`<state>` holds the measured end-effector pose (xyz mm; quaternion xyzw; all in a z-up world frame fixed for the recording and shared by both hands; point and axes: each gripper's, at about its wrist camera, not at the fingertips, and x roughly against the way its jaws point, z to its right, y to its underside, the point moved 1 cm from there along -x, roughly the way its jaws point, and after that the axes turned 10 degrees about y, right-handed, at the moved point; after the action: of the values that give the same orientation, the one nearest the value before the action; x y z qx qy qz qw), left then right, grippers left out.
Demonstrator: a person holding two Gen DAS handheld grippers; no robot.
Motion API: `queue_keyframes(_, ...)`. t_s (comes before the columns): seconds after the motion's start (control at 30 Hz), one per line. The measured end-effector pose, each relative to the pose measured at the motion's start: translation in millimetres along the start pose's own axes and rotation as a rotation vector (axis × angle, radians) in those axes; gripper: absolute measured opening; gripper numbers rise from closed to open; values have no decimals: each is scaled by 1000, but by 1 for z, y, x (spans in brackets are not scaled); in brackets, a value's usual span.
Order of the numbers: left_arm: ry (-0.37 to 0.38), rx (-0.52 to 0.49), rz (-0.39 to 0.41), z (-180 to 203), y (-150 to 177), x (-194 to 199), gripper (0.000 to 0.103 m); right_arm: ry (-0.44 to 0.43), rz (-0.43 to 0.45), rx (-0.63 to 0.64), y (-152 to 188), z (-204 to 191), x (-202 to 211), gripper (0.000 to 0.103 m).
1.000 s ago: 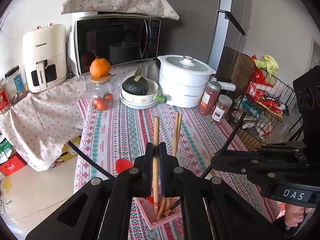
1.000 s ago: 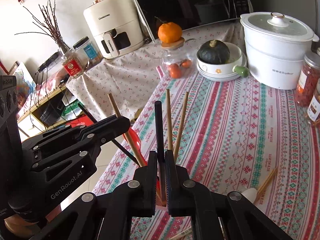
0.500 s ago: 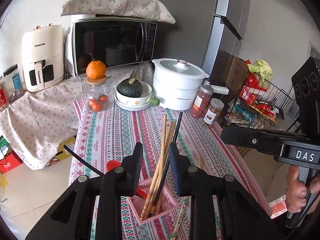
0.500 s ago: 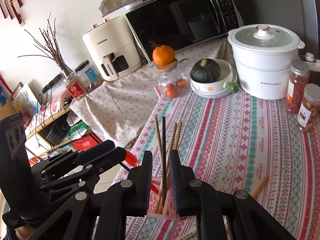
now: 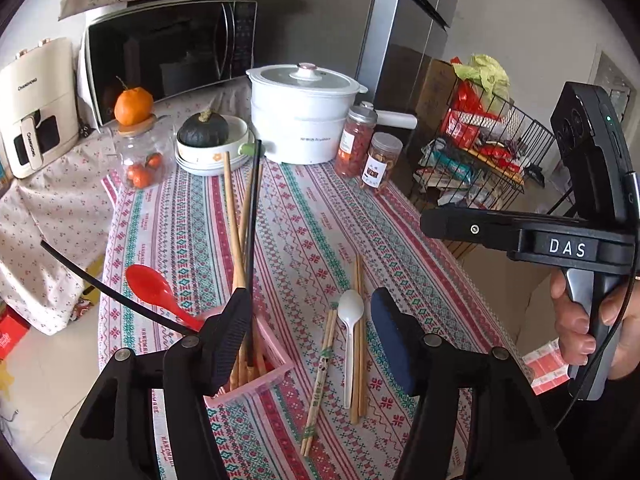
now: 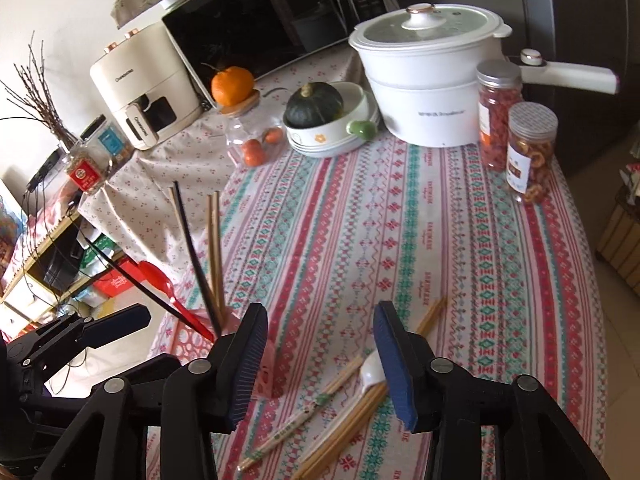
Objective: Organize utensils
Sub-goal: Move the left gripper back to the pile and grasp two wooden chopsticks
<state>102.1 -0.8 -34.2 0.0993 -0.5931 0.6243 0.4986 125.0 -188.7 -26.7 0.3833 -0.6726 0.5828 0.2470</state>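
Observation:
A pink utensil holder (image 5: 260, 372) stands near the table's front left; it also shows in the right wrist view (image 6: 192, 334). In it stand several wooden chopsticks (image 5: 236, 232), a black chopstick (image 5: 253, 216) and a red spoon (image 5: 154, 290). On the cloth beside it lie a white spoon (image 5: 350, 320), a wrapped chopstick pair (image 5: 320, 380) and bare wooden chopsticks (image 5: 358, 336). My left gripper (image 5: 310, 336) is open and empty above the holder's right side. My right gripper (image 6: 320, 356) is open and empty above the white spoon (image 6: 370, 368) and loose chopsticks (image 6: 344, 428).
At the table's back stand a white pot (image 5: 304, 112), two snack jars (image 5: 372, 152), a bowl with a dark squash (image 5: 208, 140) and a glass jar with an orange on top (image 5: 138, 148). A microwave (image 5: 168, 52) and an air fryer (image 5: 36, 104) stand behind. A wire basket (image 5: 480, 148) is to the right.
Both grippers let go of chopsticks, which now stand in the pink holder, then opened wide and pulled back and to the right.

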Motion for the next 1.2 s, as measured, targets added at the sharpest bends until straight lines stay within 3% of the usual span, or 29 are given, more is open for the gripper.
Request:
queue_keyframes(0.3,-3,-45,-186,29,23,-58,71,140,-111,-51,25,53,-19,70)
queue_keyframes(0.47,-13,-19,-279,33,33,-96,71,210,-189,-76,37,78,-32,71)
queue_keyframes(0.57,-43,-23,-301,36,37,-116,71,251,-209,-78,41,89,-35,71)
queue_keyframes(0.63,-67,-32,-314,36,38,-127,65,268,-214,-79,42,95,-36,71)
queue_keyframes(0.7,-125,-67,-328,38,37,-138,43,265,-220,-87,44,99,-36,71)
queue_keyframes(0.77,-179,-118,-330,41,34,-147,39,263,-226,-90,44,99,-36,71)
queue_keyframes(0.87,-205,-129,-343,44,29,-155,38,264,-231,-81,44,98,-36,71)
queue_keyframes(1.2,-195,-164,-341,60,30,-161,38,262,-221,-92,42,101,-33,72)
